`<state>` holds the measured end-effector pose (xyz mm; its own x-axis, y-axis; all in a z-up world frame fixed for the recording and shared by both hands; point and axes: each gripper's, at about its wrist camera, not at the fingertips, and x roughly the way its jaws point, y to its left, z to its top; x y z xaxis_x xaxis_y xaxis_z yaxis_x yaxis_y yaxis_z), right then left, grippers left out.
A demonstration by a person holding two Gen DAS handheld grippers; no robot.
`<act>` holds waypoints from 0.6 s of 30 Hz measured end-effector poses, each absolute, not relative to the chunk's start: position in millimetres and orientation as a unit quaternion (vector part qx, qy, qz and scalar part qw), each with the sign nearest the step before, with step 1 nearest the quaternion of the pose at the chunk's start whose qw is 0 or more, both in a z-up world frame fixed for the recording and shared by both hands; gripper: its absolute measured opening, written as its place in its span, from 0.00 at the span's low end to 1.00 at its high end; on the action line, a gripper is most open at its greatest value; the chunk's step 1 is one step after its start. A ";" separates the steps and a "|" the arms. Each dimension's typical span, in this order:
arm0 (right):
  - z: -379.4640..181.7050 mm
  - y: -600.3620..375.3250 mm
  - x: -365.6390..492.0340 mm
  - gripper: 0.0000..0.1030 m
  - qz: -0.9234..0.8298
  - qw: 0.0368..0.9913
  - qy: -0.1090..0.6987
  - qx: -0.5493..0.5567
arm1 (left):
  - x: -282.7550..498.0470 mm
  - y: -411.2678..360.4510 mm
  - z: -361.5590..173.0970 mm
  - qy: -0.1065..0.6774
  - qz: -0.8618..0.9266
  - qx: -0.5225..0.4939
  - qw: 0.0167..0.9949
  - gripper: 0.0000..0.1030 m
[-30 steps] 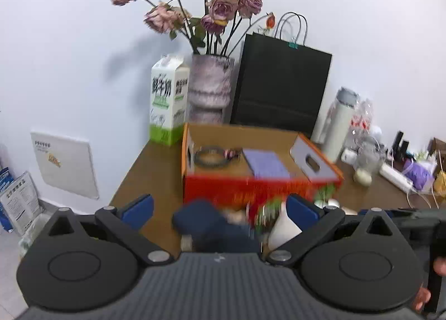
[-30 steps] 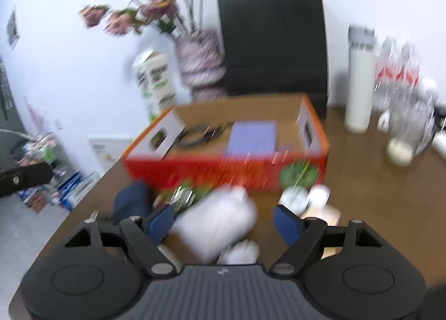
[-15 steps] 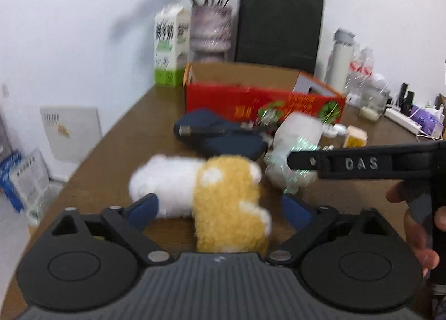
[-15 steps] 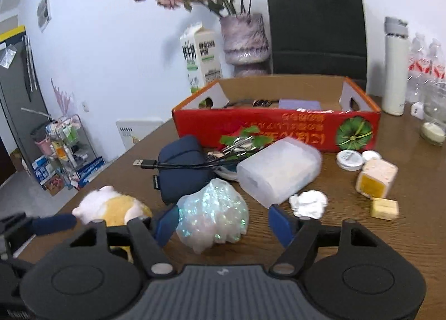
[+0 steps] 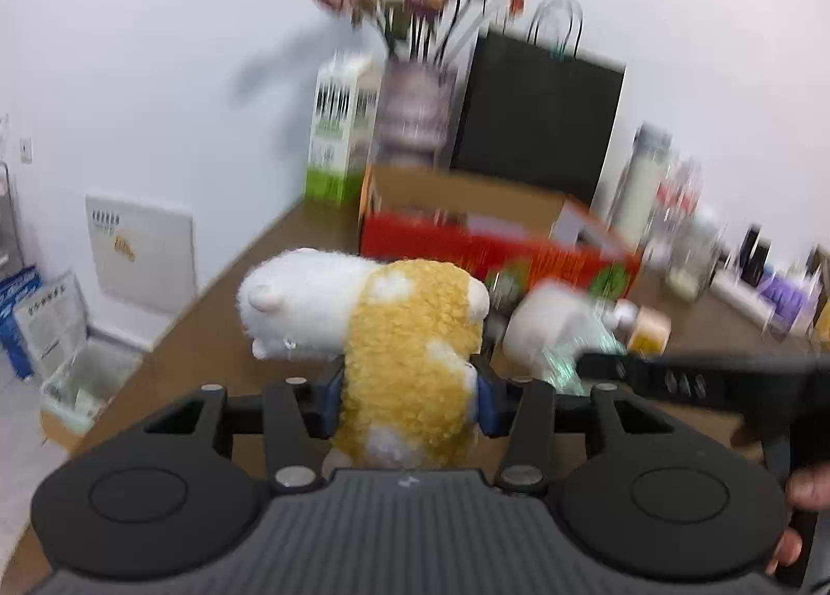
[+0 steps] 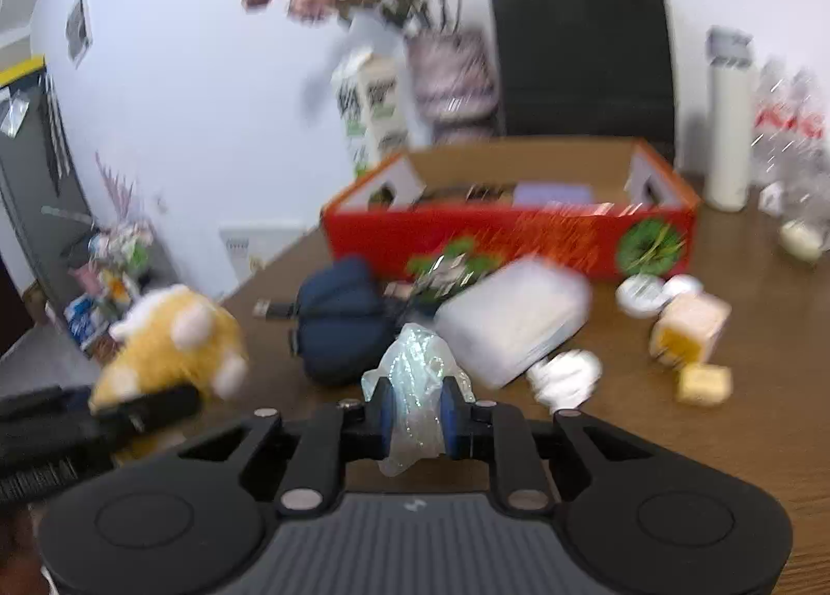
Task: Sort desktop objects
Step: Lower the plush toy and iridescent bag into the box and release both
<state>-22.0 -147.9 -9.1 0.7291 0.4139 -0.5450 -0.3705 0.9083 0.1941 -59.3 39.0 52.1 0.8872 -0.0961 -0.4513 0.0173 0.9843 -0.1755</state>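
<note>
The left gripper (image 5: 407,395) is clamped on the yellow and white plush toy (image 5: 384,335), which it holds above the brown wooden table (image 5: 218,335). The right gripper (image 6: 419,413) is closed on a crumpled iridescent clear plastic bag (image 6: 417,387), low over the table. Behind them on the table lie a dark blue pouch (image 6: 340,320), a translucent white plastic box (image 6: 511,320) and the open red cardboard box (image 6: 519,237).
</note>
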 end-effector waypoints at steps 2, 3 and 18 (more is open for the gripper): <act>3.9 -161.3 -24.1 0.15 0.202 0.936 0.283 0.045 | -54.7 40.7 66.3 0.220 -0.031 -0.094 0.970 0.47; 10.2 -167.7 -24.7 0.15 0.196 0.941 0.273 0.048 | -49.7 41.0 72.8 0.212 -0.035 -0.097 0.972 0.47; 108.3 -220.9 120.3 0.14 0.137 0.971 0.191 0.050 | 151.2 24.8 161.0 0.223 -0.111 -0.142 0.958 0.47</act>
